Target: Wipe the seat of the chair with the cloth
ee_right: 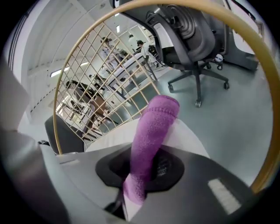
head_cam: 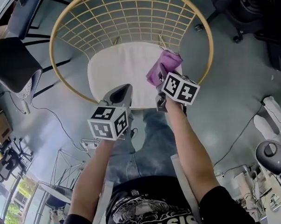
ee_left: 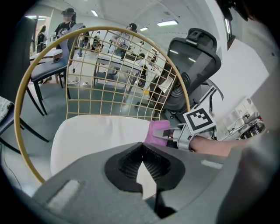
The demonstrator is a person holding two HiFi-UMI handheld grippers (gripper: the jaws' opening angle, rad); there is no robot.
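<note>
**Cloth in right jaws at the seat's far right corner; bare seat lies to its left**

Obs. 1. The right hand-held gripper [head_cam: 159,89] is pinching the purple cloth [head_cam: 162,67]. In the right gripper view the jaws are clamped on its near end. The rest stands out ahead of them as a thick folded roll.

Obs. 2. The cloth's long axis runs along the jaw line, away from the person and toward the back of the wire chair [head_cam: 53,40]. It sits over the far right part of the white seat [head_cam: 117,68], close to the cushion's edge. I cannot tell from any view whether it presses on the cushion or only hangs just above it.

Obs. 3. Nearly all of the seat lies to the left of the cloth and back toward the person. Judgement: the stroke calls for a leftward and inward sweep, with the roll lowered flat rather than pointing up.

Obs. 4. The left hand-held gripper [head_cam: 125,89] has its jaws pressed together at the tips with nothing between them. It hovers over the near edge of the seat, well apart from the cloth. The right one is plainly the working side.

Obs. 5. Pose: both forearms reach forward and down from the body. The right reaches further out than the left.
</note>
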